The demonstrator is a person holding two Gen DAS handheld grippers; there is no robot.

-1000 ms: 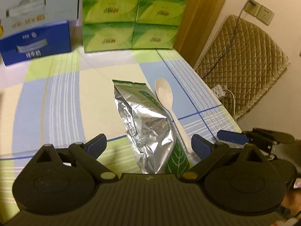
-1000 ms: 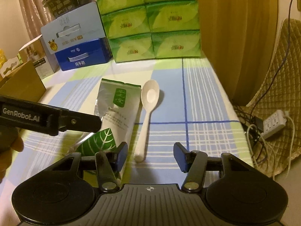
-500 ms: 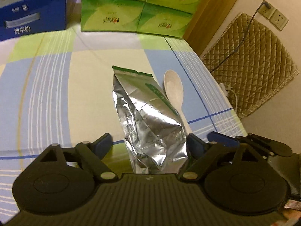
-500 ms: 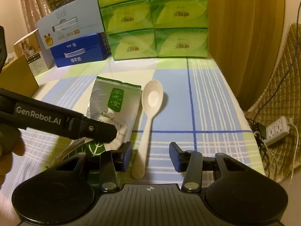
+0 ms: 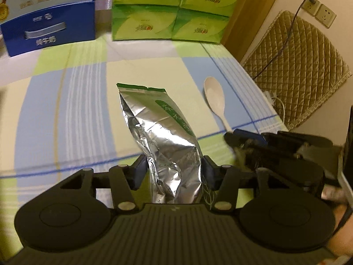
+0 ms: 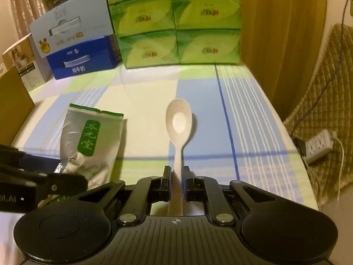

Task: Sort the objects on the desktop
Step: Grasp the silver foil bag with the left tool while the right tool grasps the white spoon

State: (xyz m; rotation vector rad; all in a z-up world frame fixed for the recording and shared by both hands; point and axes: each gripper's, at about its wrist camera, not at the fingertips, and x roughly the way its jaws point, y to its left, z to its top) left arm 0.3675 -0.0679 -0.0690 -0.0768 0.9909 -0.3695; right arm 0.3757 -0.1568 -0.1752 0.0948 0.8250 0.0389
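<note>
A crumpled silver foil bag (image 5: 163, 128) with a green label lies on the checked tablecloth (image 5: 66, 110). My left gripper (image 5: 174, 170) has its jaws closing on the bag's near end, and both blue pads touch its sides. To the right lies a pale plastic spoon (image 5: 215, 97) with its bowl pointing away. My right gripper (image 6: 176, 176) is shut on the handle of the spoon (image 6: 179, 119). In the right wrist view the bag (image 6: 88, 137) lies to the left, where one of the left gripper's fingers (image 6: 64, 182) hides its near end.
Stacked green tissue packs (image 5: 169, 11) and a blue milk carton box (image 5: 48, 31) line the far edge. A cardboard box (image 6: 13, 101) stands at the left. Beyond the table's right edge are a power strip (image 6: 317, 145) and a quilted cover (image 5: 297, 66).
Both pairs of jaws have narrowed: the left around the foil bag, the right onto the spoon's handle. The bag now stands apart from the spoon.
</note>
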